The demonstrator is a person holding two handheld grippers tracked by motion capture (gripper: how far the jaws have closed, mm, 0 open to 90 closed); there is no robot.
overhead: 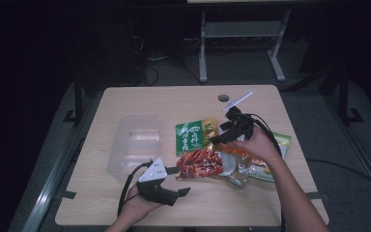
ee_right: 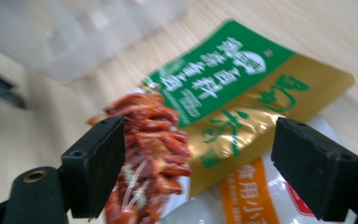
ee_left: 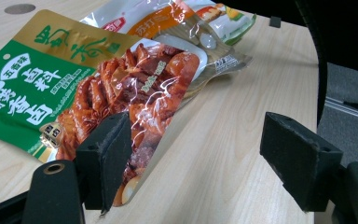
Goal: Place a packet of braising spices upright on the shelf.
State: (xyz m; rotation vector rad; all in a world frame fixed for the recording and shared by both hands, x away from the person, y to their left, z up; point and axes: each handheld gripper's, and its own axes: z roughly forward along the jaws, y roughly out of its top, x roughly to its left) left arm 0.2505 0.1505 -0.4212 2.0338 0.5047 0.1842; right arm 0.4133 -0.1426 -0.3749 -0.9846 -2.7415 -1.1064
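A red snack packet (overhead: pixel 200 163) (ee_left: pixel 135 93) (ee_right: pixel 149 149) lies mid-table, overlapping a green and gold packet (overhead: pixel 195 135) (ee_left: pixel 32 79) (ee_right: pixel 233 88) and an orange and white packet (overhead: pixel 251 164) (ee_left: pixel 177 18) (ee_right: pixel 251 196). My left gripper (overhead: pixel 179 181) (ee_left: pixel 200 158) is open at the red packet's near-left end. One of its pads (ee_left: pixel 105 158) is against the packet's edge, and bare table lies between the jaws. My right gripper (overhead: pixel 218 134) (ee_right: pixel 198 163) hovers open above the pile, over where the red and green packets meet.
A clear plastic container (overhead: pixel 135 140) (ee_right: pixel 74 32) stands on the table's left half. A yellow-green packet (overhead: pixel 282 140) pokes out at the right, behind the right hand. A round cable hole (overhead: pixel 223 97) is near the far edge. The floor beyond is dark, with desk legs.
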